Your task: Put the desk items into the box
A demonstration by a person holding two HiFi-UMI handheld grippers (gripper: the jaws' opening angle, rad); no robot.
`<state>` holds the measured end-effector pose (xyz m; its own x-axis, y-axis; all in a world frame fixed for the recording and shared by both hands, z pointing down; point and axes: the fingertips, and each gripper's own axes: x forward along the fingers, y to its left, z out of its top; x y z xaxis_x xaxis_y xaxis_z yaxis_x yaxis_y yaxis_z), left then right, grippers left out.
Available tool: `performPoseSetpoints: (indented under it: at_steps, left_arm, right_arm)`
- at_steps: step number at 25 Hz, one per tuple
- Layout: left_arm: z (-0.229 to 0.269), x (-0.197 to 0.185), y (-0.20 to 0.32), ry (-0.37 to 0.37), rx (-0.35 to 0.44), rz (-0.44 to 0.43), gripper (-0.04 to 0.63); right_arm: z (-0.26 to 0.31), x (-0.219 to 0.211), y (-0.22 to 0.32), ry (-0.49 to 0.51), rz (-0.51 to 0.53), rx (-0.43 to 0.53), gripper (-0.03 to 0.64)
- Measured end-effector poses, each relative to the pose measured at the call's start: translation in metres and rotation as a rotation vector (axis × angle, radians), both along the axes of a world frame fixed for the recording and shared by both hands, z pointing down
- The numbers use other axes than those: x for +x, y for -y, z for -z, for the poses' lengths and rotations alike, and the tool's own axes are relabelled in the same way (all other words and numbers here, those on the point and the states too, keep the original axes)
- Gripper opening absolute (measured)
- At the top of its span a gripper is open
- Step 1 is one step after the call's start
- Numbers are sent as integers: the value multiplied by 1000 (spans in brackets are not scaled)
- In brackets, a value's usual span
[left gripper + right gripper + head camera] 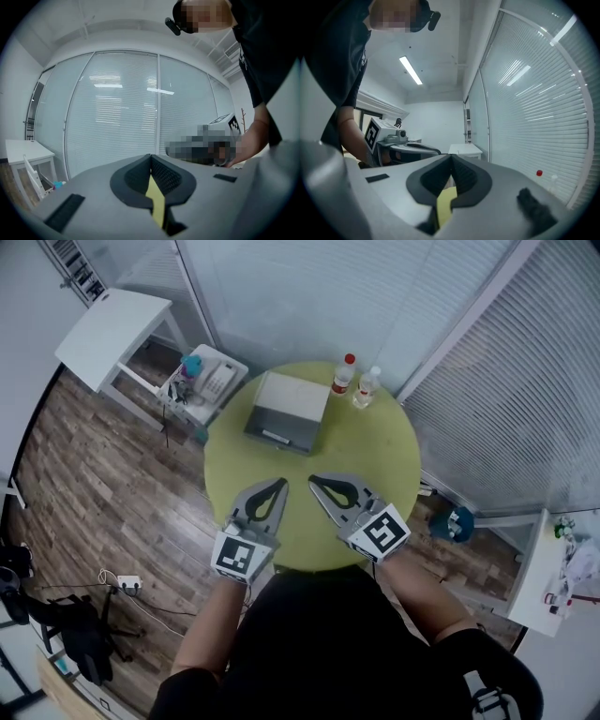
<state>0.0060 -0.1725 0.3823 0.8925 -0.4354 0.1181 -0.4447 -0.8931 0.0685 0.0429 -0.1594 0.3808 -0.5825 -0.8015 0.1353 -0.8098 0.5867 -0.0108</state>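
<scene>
Box (286, 412), two bottles (344, 374) (367, 387), two closed grippers (279, 482) (314, 480)

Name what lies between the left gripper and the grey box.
Only bare yellow-green round tabletop, from left gripper to grey rectangular box; head view shows it.

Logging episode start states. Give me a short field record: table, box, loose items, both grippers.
table: round, yellow-green
box: grey, far side of the table; can't tell if it's open
red-capped bottle: upright, right of the box
white-capped bottle: upright, beside the red-capped one
left gripper: jaws together, empty, over the table's near part
right gripper: jaws together, empty, beside the left
</scene>
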Motion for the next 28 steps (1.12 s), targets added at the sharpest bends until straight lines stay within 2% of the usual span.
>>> performPoseSetpoints:
  at_steps: [12,28]
  left_arm:
    - [7,-5,-4,-9,20,-7,12]
    - [9,-11,-6,-17,8,11,14]
  right_arm:
    - [8,-10,0,-26,5,17,17]
    - [10,-19,-2,-20,22,31,17]
